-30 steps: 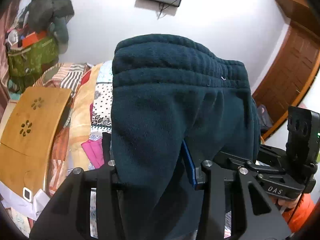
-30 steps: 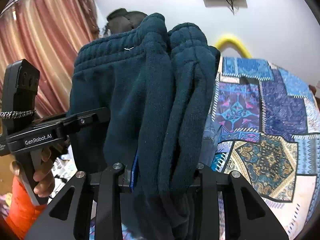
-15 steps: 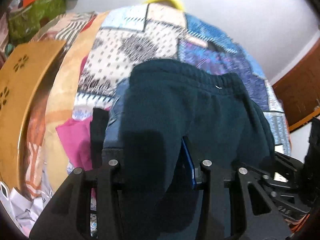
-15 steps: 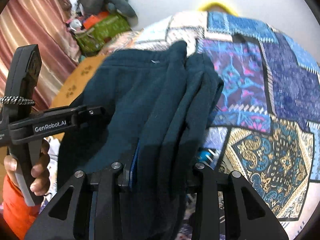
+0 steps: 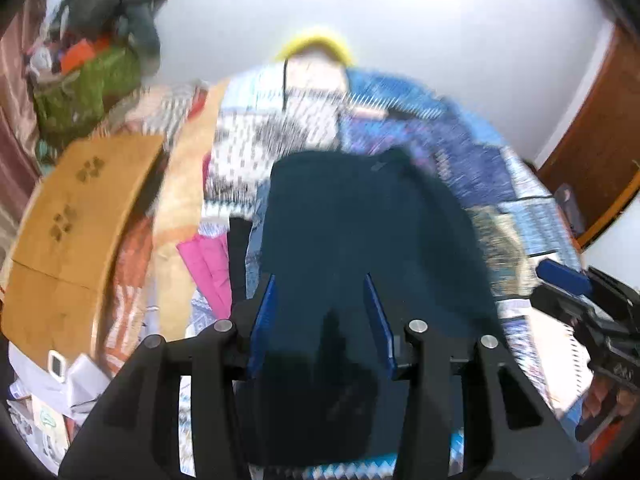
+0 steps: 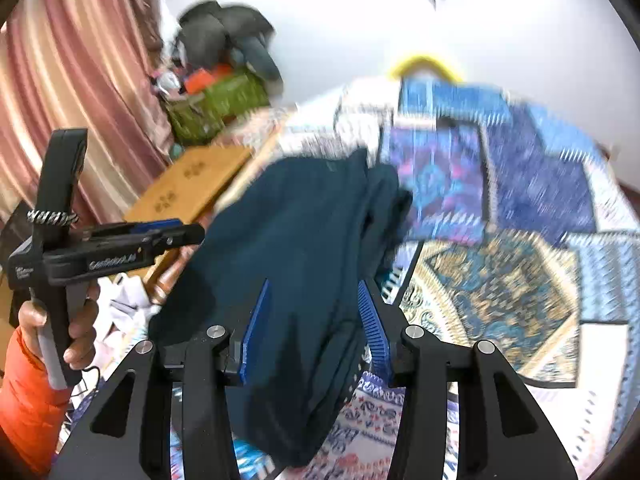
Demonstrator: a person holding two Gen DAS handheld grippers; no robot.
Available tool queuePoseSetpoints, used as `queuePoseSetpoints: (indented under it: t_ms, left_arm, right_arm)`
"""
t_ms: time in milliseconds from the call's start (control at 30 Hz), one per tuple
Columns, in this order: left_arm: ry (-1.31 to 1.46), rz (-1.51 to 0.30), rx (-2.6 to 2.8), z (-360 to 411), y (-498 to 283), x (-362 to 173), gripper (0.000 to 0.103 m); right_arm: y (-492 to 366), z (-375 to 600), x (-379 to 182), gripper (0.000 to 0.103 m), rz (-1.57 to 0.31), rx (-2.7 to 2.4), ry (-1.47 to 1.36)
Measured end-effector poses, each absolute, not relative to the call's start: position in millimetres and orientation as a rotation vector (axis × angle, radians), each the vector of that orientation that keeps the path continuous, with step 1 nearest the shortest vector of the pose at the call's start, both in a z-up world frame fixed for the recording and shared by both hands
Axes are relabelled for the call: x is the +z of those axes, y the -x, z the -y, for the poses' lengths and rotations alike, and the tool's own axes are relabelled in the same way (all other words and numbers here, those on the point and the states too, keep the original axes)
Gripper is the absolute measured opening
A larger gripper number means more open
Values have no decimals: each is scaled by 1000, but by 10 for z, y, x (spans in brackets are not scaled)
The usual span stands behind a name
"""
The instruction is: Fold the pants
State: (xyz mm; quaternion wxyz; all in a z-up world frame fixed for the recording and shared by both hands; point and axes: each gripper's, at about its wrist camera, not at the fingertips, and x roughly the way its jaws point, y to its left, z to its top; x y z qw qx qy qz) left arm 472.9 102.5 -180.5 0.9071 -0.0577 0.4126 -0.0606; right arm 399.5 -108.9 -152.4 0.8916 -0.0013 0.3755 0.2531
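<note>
1. The dark teal pants [image 5: 360, 240] lay folded on the patchwork quilt [image 6: 520, 280] of the bed, stretching away ahead of both tongs.
2. The left tongs [image 5: 320, 320] stood open, blue pads [image 5: 262, 320] clear of the cloth, with the near end of the pants between them.
3. The right tongs [image 6: 312, 324] were opening, the bundle between the pads but no longer pinched.
4. A hand [image 6: 76, 320] in an orange sleeve [image 6: 28, 400] held the left tongs, left of the right pair.
5. A wooden board [image 5: 72, 216] lay beyond the pants to the left.
</note>
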Motion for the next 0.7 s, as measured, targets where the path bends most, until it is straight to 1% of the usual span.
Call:
queuePoseSetpoints:
  t_ms: [200,300,433,533,600,667,700]
  left_arm:
    - [80,-600,-145,-860,-3727,-920,44]
    - [35,-472,-122,-742,-3207,-576,44]
    - [-3,-321,-86,-600,-2564,-242,44]
    - [5,-250,-74,-524,-2175,-97,44]
    - [11,-222,-68,-486,-1970,-50,44]
    - [22,-196,-54,-462,-1778,-27,46]
    - [31,-190,-53,-468,-1704,-31,53]
  right_arm:
    - [-3257,1171,-747,41,-552,549,-5]
    - [-2796,1209,-374,41,-419,569,-8]
    - [-2241,1223,-62,41,-294,580,8]
    - [-1901,1238,55,41,-228,558,21]
    - [-1673,1243,94,43,-196,548,33]
    - [-1541,1232,95,51,-179,530,46]
    - [-1466,1225,95,56,-168,519,52]
